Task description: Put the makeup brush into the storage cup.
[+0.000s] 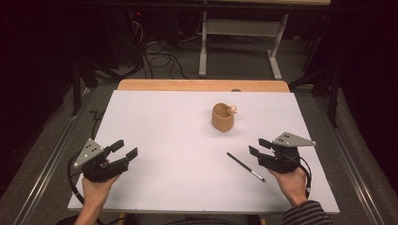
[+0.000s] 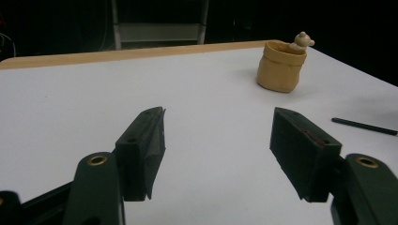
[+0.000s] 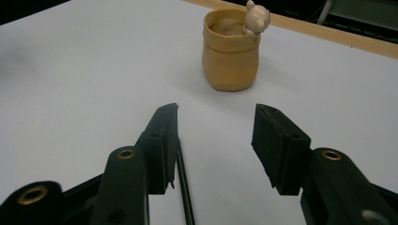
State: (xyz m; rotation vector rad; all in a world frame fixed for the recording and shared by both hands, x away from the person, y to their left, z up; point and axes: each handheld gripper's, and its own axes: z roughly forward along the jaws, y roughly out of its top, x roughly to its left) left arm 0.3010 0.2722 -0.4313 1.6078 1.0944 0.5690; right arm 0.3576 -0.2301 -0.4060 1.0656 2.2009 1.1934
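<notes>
- Your left gripper (image 1: pixel 126 149) rests near the surface's (image 1: pixel 164 140) front-left corner, jaws spread wide apart with nothing between them.
- Your right gripper (image 1: pixel 259 146) sits near the front-right corner, jaws apart and gripping nothing.
- The black pen (image 1: pixel 246 167) lies flat on the surface just beside your right gripper, on the side toward the middle; in the right gripper view it (image 3: pixel 184 187) runs along the inner edge of one jaw, whether touching is unclear.
- The tan pot (image 1: pixel 222 117), with a small pale figure (image 1: pixel 232 109) at its rim, stands upright toward the far edge, right of centre, well apart from both grippers.
</notes>
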